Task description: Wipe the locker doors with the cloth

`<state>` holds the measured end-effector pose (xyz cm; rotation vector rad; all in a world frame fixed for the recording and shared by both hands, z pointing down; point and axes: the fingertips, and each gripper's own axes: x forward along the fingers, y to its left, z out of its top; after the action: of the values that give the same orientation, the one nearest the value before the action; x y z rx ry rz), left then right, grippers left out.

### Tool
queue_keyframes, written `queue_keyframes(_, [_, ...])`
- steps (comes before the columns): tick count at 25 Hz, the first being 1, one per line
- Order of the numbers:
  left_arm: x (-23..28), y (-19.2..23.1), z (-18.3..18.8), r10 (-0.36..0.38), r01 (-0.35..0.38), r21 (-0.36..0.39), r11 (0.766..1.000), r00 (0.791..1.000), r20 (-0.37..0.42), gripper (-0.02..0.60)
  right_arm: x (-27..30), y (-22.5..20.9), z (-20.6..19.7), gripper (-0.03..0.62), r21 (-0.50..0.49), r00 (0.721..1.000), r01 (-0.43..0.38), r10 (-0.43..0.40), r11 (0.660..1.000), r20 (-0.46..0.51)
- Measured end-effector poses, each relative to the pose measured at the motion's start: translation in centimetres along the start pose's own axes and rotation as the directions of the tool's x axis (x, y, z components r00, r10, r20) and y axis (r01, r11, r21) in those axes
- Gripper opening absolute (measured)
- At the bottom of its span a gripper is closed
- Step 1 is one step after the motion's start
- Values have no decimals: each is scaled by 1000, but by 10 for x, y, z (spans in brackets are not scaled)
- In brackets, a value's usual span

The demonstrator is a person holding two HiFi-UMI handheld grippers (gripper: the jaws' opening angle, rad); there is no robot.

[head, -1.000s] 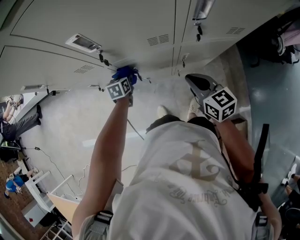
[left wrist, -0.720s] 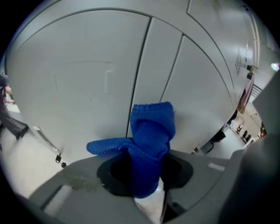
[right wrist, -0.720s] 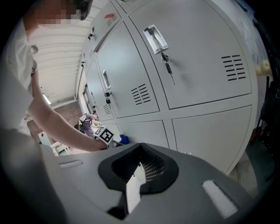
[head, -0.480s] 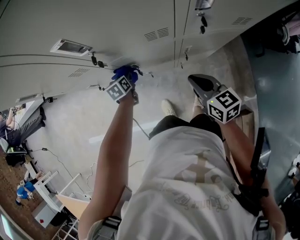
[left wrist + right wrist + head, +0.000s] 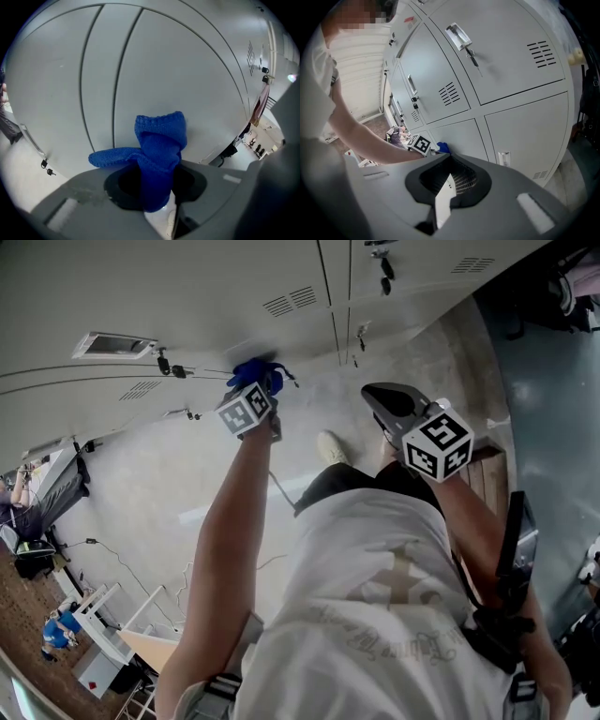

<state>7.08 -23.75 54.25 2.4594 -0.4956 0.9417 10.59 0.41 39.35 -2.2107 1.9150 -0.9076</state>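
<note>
The left gripper (image 5: 261,395), upper centre of the head view, is clamped on the blue cloth (image 5: 255,374). The cloth bunches forward from its tip, with the grey locker door (image 5: 187,70) straight ahead, touching or just off. The right gripper (image 5: 375,397), closed and empty, hangs at frame right, farther from the doors.

The floor (image 5: 141,484) is pale grey. A white shoe (image 5: 328,447) stands on it. The person's white shirt (image 5: 375,596) has a faint print. Far off, someone in blue (image 5: 64,625) is beside a white frame (image 5: 105,601). Brown wooden slats (image 5: 483,474) lie at the right.
</note>
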Motion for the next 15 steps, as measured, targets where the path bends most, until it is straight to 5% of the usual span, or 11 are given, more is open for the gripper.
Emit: queue_keyframes(15, [32, -70, -3, -102, 104, 42, 994, 994, -48, 132, -18, -25, -10, 7, 38, 1000, 14, -13, 999, -19])
